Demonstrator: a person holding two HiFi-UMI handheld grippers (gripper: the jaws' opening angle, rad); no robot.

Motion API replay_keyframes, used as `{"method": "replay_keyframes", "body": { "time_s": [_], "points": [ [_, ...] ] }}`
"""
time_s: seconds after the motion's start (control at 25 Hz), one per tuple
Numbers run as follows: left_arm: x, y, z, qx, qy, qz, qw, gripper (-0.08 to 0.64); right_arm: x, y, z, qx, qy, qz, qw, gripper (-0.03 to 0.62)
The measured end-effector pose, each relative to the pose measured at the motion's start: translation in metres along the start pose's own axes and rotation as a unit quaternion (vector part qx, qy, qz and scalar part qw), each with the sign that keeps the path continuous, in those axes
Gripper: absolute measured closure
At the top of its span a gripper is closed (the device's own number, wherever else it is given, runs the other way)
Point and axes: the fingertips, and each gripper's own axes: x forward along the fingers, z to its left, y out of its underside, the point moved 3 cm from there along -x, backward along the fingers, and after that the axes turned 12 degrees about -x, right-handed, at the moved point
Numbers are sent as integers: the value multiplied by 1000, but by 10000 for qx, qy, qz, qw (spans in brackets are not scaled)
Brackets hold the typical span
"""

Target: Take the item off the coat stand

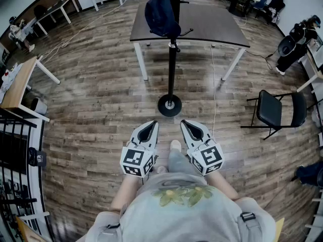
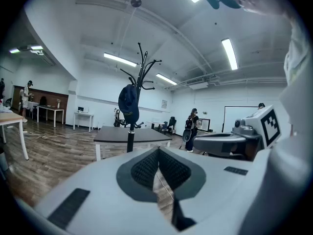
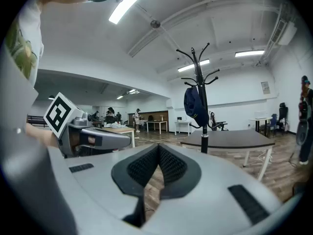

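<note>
A black coat stand [image 1: 172, 59] rises from a round base on the wood floor, just in front of a dark table. A dark blue cap-like item [image 1: 159, 15] hangs on its left hooks; the same item [image 2: 128, 103] shows in the left gripper view and again [image 3: 194, 106] in the right gripper view. My left gripper [image 1: 148, 127] and right gripper [image 1: 189, 126] are held side by side near my body, well short of the stand. Both are shut with nothing between the pads.
A dark table [image 1: 202, 26] stands behind the stand. A black folding chair [image 1: 275, 110] sits at the right, a wooden desk [image 1: 20, 84] at the left. A cable [image 1: 213, 84] runs across the floor. People stand far off in the room.
</note>
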Motion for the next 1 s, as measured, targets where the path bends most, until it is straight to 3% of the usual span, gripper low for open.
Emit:
{"method": "replay_keyframes", "body": {
  "time_s": [0.6,1.0],
  "points": [
    [51,-32,22,-19,-147,-172,9997,543,45,-11,-51,-99,45,-145,9998,586],
    [108,-64,43,71,-254,-402,9988,543,92,-18,-99,-168,-183,-287,9993,584]
  ]
}}
